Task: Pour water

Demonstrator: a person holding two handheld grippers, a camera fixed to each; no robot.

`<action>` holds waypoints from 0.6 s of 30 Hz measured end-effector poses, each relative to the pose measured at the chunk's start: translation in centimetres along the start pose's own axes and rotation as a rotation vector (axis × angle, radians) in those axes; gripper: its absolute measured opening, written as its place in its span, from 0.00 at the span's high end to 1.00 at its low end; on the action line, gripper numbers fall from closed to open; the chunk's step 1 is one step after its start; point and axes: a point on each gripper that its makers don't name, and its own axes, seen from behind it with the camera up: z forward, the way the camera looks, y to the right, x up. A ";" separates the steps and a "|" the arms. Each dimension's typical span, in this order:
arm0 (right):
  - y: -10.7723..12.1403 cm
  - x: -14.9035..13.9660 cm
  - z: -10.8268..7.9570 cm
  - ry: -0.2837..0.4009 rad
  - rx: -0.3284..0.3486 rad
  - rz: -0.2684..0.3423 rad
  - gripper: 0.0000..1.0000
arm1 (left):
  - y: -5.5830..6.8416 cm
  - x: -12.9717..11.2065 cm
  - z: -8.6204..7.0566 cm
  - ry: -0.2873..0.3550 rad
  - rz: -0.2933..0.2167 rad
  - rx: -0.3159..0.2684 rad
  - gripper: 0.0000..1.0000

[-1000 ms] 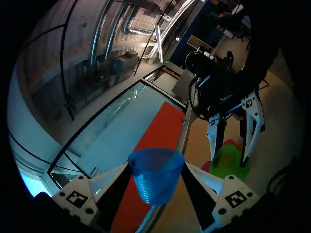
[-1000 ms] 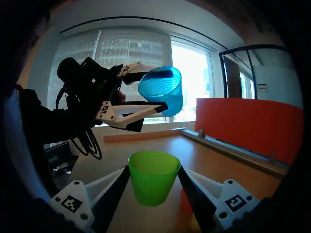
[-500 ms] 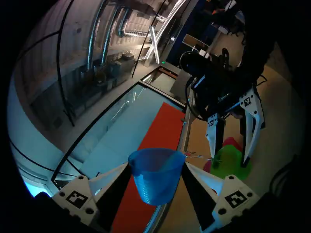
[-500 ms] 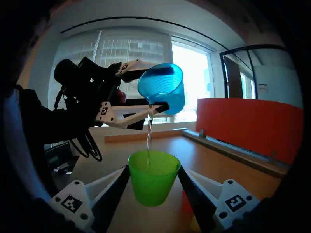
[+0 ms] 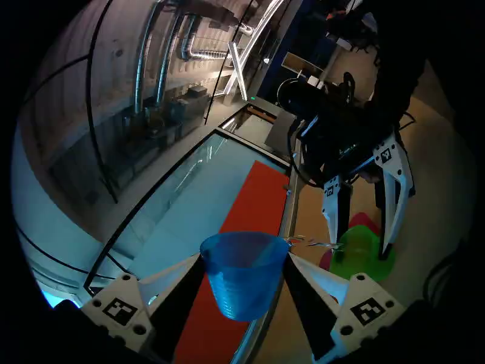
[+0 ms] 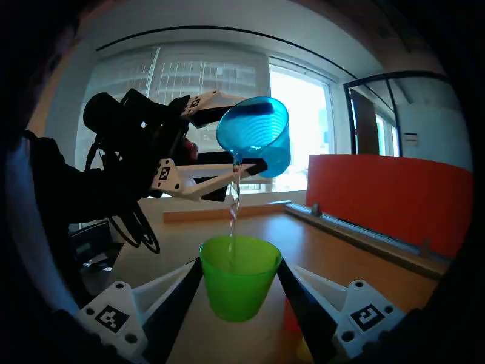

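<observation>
In the right gripper view, the upright cup [image 6: 239,285] sits between the right tongs [image 6: 239,267], over the worktop [image 6: 351,261]. The tilted cup [image 6: 254,136], gripped between the left tongs [image 6: 250,134], hangs above and behind it. A water stream [image 6: 232,200] runs from its rim down into the upright cup. A partition panel [image 6: 394,194] stands along the worktop's right edge, with windows [image 6: 200,79] behind.

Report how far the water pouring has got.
Done: left gripper holds the translucent blue plastic cup tilted above the green plastic cup in the right gripper. In hand: a thin water stream falls into the green cup. Left: emptying and righting the blue cup.
</observation>
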 end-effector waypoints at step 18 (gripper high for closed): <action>0.1 0.2 -0.3 0.003 -0.006 -0.013 0.08 | -0.3 0.2 0.2 -0.002 0.045 0.009 0.14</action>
